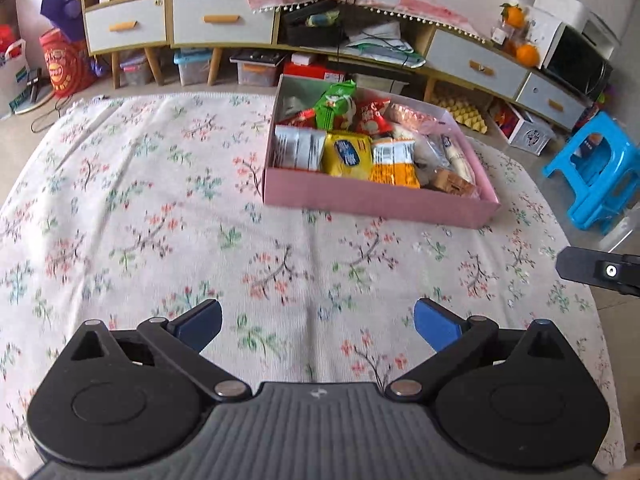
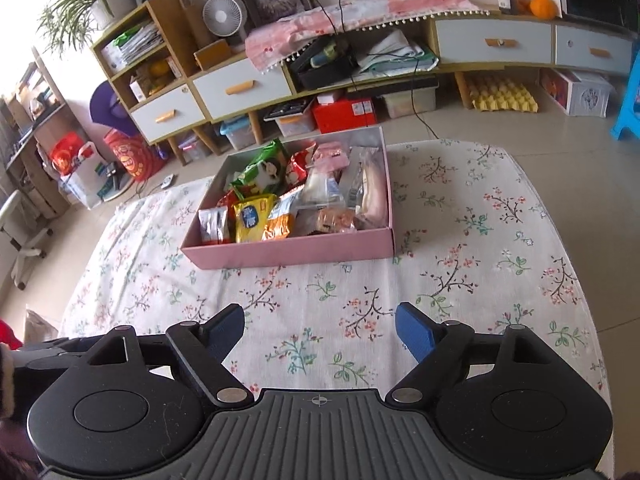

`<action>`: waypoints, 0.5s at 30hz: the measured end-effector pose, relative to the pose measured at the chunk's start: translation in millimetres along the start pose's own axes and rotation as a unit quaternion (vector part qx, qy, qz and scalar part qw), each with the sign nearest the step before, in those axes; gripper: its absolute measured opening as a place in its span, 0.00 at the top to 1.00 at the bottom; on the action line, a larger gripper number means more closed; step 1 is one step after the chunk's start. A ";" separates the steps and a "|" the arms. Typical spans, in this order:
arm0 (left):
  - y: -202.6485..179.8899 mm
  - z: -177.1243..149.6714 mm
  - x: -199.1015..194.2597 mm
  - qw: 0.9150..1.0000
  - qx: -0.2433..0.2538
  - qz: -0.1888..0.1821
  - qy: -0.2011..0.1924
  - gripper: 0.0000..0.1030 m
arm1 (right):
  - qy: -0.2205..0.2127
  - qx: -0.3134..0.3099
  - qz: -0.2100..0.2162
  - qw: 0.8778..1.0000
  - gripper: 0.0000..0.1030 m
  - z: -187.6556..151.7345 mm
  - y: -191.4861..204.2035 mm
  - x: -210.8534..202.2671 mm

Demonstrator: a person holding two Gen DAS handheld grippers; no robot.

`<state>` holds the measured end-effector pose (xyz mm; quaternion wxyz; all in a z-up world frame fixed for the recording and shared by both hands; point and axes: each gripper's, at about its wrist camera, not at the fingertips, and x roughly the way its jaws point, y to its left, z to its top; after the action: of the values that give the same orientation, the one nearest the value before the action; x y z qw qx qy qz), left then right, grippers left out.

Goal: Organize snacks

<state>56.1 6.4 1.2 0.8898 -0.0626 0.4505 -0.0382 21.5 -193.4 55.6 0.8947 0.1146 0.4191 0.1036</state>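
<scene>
Hovering above a floral tablecloth (image 1: 160,208), the left gripper (image 1: 318,326) and right gripper (image 2: 320,330) both hold their blue-padded jaws spread wide, with nothing between them. A pink box (image 1: 372,202) sits farther back on the cloth, well apart from both sets of jaws, packed with snacks, among them a yellow packet (image 1: 348,156), an orange packet (image 1: 394,164) and a green packet (image 1: 334,106). Cabinets with drawers (image 2: 240,88) line the wall behind.
</scene>
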 end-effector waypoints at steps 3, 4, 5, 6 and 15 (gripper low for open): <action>-0.8 -6.7 -1.2 1.000 0.003 0.002 -0.001 0.00 | -0.002 -0.009 -0.008 1.000 0.16 -7.7 3.2 0.4; -0.9 -8.2 -1.2 1.000 0.005 0.004 0.000 0.00 | 0.000 -0.010 -0.010 1.000 0.16 -10.6 4.0 1.6; -1.2 -9.0 -1.1 1.000 0.007 0.007 0.002 0.00 | 0.002 -0.012 -0.013 1.000 0.16 -13.0 4.8 3.5; -1.1 -9.5 -1.0 1.000 0.009 0.008 0.004 0.00 | 0.004 -0.015 -0.016 1.000 0.16 -15.3 5.7 5.8; 4.8 -8.8 -10.3 1.000 0.004 0.018 -0.007 0.00 | 0.008 -0.050 -0.035 0.998 0.16 -25.1 19.8 16.7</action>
<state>43.0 11.8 3.5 0.8937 -0.0507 0.4452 -0.0236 10.8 -166.8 33.6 0.8991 0.0543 0.4240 0.0938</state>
